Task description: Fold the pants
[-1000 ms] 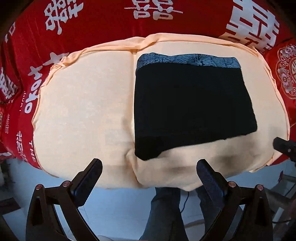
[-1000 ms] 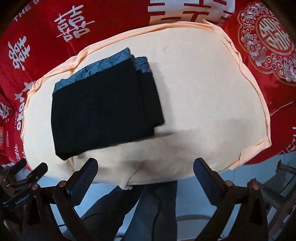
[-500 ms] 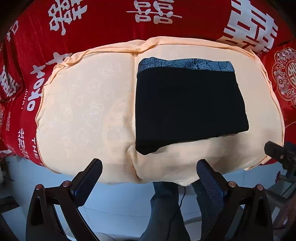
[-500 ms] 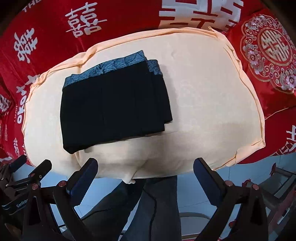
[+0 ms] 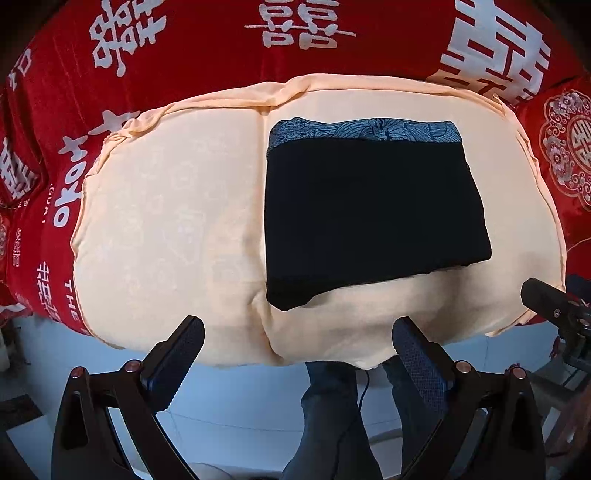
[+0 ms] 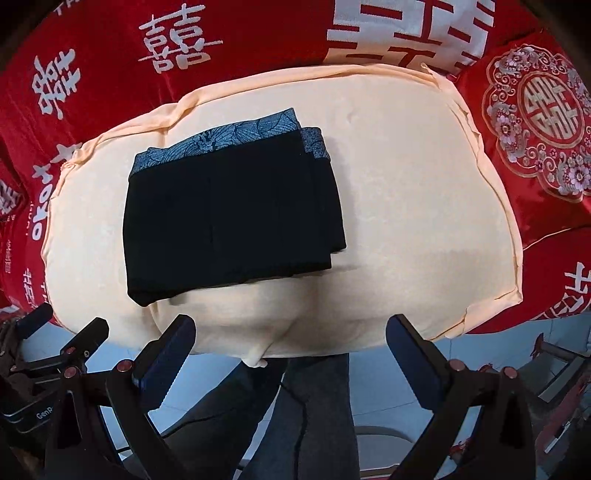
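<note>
**Folded pants flat on the cloth, both grippers wide and empty**

Seen from the left wrist: black pants (image 5: 373, 218) folded into a compact rectangle, lying flat on a peach cloth (image 5: 166, 229), toward 1 o'clock of the cloth's middle. Patterned blue-grey waistband (image 5: 364, 130) along the far edge, at 12 o'clock of the bundle. Near left corner of the bundle drooping a little toward 7 o'clock. Peach cloth spread over a red cover (image 5: 207, 48) printed with large white characters, red showing from 9 o'clock round to 3 o'clock. Left gripper (image 5: 297, 350) held off the near edge of the cloth at 6 o'clock, fingers spread far apart, nothing between them, well apart from the pants. Tip of the other tool just visible at 4 o'clock. A person's legs (image 5: 332, 413) in dark trousers below, over a pale floor.

Seen from the right wrist: same pants (image 6: 229, 218) toward 10 o'clock of the cloth (image 6: 417, 206), layered edges stepped along the right side, waistband (image 6: 221, 142) at the far edge. Wide bare stretch of cloth from 1 to 4 o'clock. Round floral emblem (image 6: 546, 114) on the red cover (image 6: 258, 33) at 2 o'clock. Right gripper (image 6: 291, 347) likewise spread wide and empty at 6 o'clock, just off the cloth's near edge, clear of the pants. Part of the left tool in frame at 8 o'clock.
</note>
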### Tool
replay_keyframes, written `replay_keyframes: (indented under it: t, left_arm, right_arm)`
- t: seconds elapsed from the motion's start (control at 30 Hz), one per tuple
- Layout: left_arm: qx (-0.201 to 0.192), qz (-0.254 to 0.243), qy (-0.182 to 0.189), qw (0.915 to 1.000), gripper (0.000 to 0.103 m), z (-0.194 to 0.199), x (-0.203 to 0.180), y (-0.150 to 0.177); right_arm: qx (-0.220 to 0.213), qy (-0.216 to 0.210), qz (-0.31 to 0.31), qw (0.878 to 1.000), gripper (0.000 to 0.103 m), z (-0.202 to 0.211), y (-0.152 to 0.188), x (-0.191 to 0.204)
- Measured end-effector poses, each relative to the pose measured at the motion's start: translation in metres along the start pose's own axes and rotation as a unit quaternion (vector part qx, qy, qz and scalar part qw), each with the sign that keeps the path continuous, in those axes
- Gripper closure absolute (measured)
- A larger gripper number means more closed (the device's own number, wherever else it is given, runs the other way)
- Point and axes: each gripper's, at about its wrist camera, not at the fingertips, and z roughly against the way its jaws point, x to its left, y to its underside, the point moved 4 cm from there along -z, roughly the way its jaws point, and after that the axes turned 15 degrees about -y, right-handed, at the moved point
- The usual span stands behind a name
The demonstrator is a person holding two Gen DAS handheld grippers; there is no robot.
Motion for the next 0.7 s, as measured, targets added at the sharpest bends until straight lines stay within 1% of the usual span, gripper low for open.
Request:
replay_keyframes:
  t: [0.7]
  left_arm:
    - [-0.011, -0.015, -0.010, 0.9998, 0.001, 0.0047, -0.0043, -0.0006]
  right_arm:
    - [0.001, 0.008, 0.019, 1.000, 0.000, 0.0003, 0.0009, 0.0076]
